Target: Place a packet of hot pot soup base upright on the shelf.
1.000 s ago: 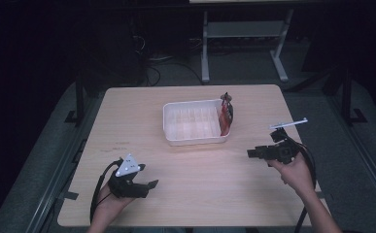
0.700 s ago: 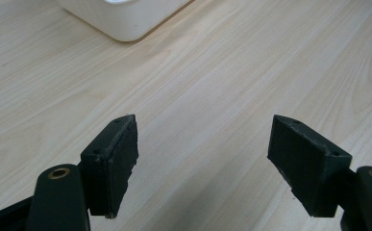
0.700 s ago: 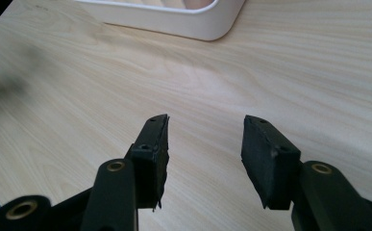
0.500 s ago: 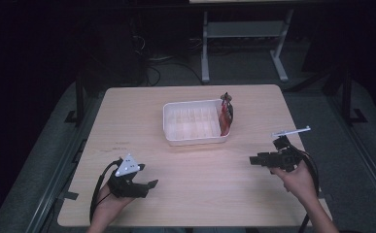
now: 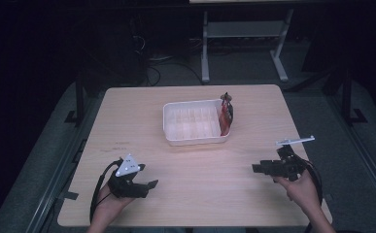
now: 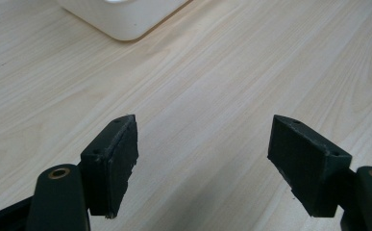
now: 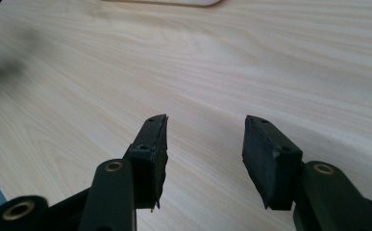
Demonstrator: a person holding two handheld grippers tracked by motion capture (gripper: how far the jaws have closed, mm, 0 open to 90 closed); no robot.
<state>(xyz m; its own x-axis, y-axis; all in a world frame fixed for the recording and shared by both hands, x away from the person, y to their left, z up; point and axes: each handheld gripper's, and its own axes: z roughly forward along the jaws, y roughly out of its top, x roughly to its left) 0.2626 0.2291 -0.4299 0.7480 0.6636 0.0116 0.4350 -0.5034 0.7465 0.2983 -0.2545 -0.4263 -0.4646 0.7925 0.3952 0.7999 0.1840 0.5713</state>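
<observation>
From the high view, the white tray [image 5: 195, 124] sits mid-table with a red packet [image 5: 225, 119] standing at its right end, while the left tool [image 5: 144, 185] and right tool [image 5: 259, 168] rest low near the table's [image 5: 127, 121] front edge, well apart from it; this looks like a pause between steps, and the next move would call for a forward reach. In the left gripper view, the left tool [image 6: 203, 163] is spread and empty over bare wood, the tray's corner [image 6: 126, 19] ahead. In the right gripper view, the right tool [image 7: 205, 154] is spread too, holding nothing, with open table all round.
</observation>
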